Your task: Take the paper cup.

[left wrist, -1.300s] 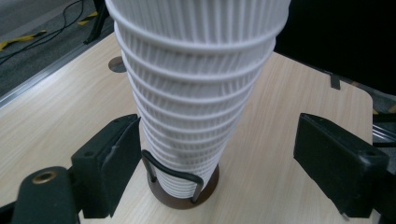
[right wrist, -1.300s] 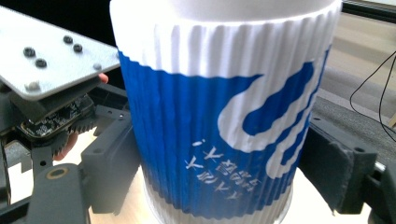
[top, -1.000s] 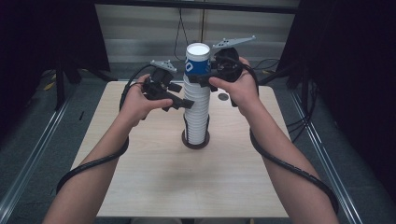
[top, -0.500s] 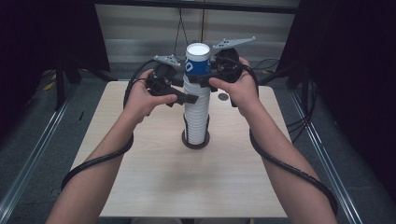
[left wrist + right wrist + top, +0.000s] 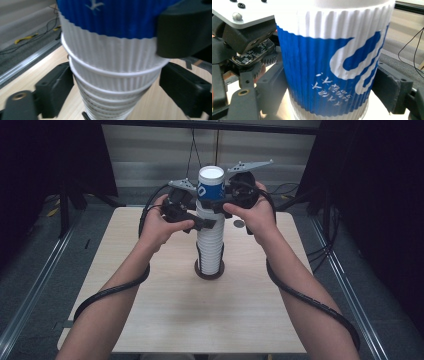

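Note:
A tall stack of upturned white ribbed paper cups stands on a dark round base mid-table. The top cup is blue and white. My right gripper is shut on this blue cup, a jaw on each side. My left gripper sits just below, around the white cups. Its jaws have just been opening slightly, with the stack between them and both pads against its rims. The right gripper's jaw shows as a dark block on the blue cup.
The wooden table has a small dark round piece lying behind the stack on the right. Cables trail from both grippers over the forearms. Dark floor and metal rails surround the table.
My left hand has crept a little up the stack toward the blue cup. The right hand and the top cup have stayed put.

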